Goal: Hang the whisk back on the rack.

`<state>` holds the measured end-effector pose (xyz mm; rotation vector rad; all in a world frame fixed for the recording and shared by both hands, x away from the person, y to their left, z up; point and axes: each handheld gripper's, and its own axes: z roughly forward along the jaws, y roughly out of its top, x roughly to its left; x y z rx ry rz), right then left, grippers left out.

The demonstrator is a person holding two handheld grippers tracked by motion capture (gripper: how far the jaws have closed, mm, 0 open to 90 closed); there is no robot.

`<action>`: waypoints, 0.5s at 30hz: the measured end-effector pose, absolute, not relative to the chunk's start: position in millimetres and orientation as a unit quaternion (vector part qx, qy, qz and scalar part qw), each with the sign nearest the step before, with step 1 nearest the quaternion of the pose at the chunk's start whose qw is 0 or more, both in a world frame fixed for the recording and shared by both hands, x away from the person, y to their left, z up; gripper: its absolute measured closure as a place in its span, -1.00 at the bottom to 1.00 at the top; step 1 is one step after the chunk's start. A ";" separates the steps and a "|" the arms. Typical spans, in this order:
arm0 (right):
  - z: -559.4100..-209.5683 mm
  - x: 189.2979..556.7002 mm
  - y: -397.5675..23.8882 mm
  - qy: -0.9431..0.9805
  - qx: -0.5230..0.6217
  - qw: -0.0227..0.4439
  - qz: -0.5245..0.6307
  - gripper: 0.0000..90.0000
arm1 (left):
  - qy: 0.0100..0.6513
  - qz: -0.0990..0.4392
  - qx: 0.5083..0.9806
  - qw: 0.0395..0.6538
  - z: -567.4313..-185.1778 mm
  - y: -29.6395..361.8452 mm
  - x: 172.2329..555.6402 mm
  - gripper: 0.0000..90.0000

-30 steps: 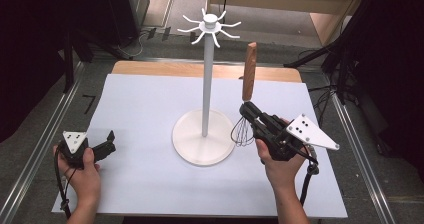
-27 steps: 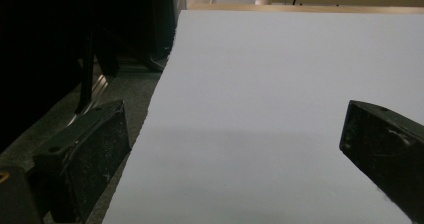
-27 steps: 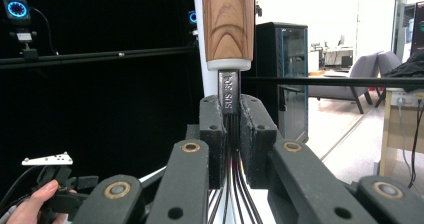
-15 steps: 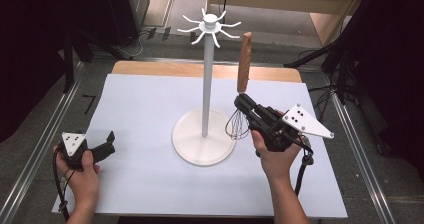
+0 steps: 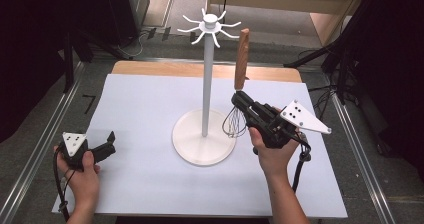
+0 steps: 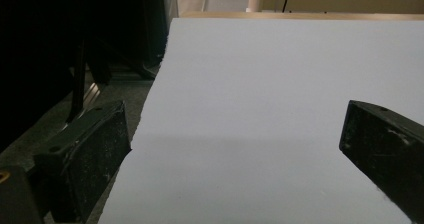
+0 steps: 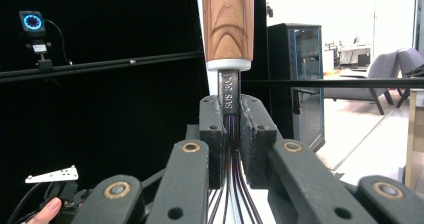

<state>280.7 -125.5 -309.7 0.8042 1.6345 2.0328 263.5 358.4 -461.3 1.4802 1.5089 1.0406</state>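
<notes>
Half whisk (image 5: 237,94) wires hidden behind right gripper (image 5: 240,101).

- Left gripper (image 5: 107,143): black body, a grey three-cornered plate with dark dots on top, a black cable trailing down.
- Right gripper (image 7: 229,134): black linkage arms with brass-coloured pins, matte scuffed fingers (image 7: 210,134), the same dotted grey plate.
- Forearms bare, no sleeves.

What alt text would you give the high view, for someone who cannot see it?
Seen from above, a person's right gripper is clamped on a wooden-handled whisk, held upright beside a white hook stand on a white table. The left gripper rests open and empty near the table's left edge.
</notes>
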 end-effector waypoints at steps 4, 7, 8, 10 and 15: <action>-309.4 280.2 -125.1 0.587 0.288 0.203 0.729 0.85 | 0.591 0.409 0.581 0.381 -461.4 357.9 263.9 -0.99; -309.1 280.5 -125.2 0.587 0.288 0.201 0.730 0.85 | 0.591 0.409 0.581 0.381 -461.4 357.8 263.8 -0.99; -309.0 280.6 -125.2 0.587 0.288 0.200 0.730 0.85 | 0.591 0.409 0.581 0.381 -461.4 357.8 263.9 -0.99; -308.9 281.0 -125.1 0.588 0.288 0.198 0.729 0.85 | 0.591 0.409 0.581 0.380 -461.4 357.6 263.9 -0.99; -308.4 281.5 -123.9 0.589 0.285 0.196 0.730 0.85 | 0.593 0.415 0.580 0.373 -461.4 356.1 264.0 -0.85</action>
